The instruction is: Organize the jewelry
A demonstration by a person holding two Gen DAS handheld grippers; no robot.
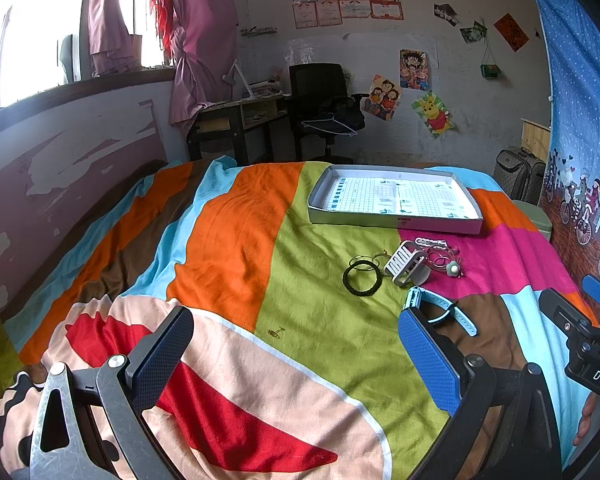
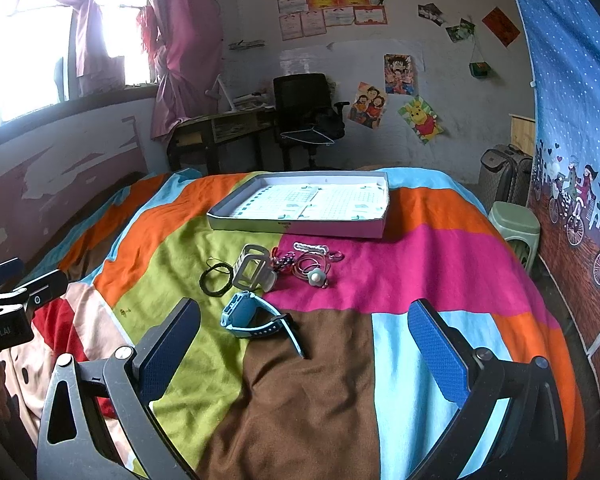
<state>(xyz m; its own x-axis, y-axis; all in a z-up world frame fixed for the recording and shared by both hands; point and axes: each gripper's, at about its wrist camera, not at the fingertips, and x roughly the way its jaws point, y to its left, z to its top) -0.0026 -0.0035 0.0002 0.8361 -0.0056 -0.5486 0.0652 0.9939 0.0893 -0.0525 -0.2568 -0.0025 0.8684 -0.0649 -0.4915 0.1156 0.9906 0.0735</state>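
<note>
A shallow white box lid [image 1: 396, 222] [image 2: 300, 226] lies at the far side of the bed. Before it lie a black ring bracelet [image 1: 361, 278] [image 2: 216, 278], a grey watch [image 1: 406, 268] [image 2: 256, 270], a white chain [image 1: 431, 242] [image 2: 310, 247], thin hoops with a pale charm [image 1: 453, 269] [image 2: 316, 276], and a blue watch [image 1: 440, 308] [image 2: 256, 316]. My left gripper [image 1: 296, 356] is open and empty, low over the bedspread. My right gripper [image 2: 304, 344] is open and empty, just short of the blue watch.
A colourful patchwork bedspread [image 1: 236, 240] covers the bed. A desk [image 1: 236, 118] and black office chair [image 1: 320, 104] stand beyond it. A green stool [image 2: 514, 220] and suitcases [image 2: 504, 168] stand at the right, by a blue curtain [image 2: 572, 120].
</note>
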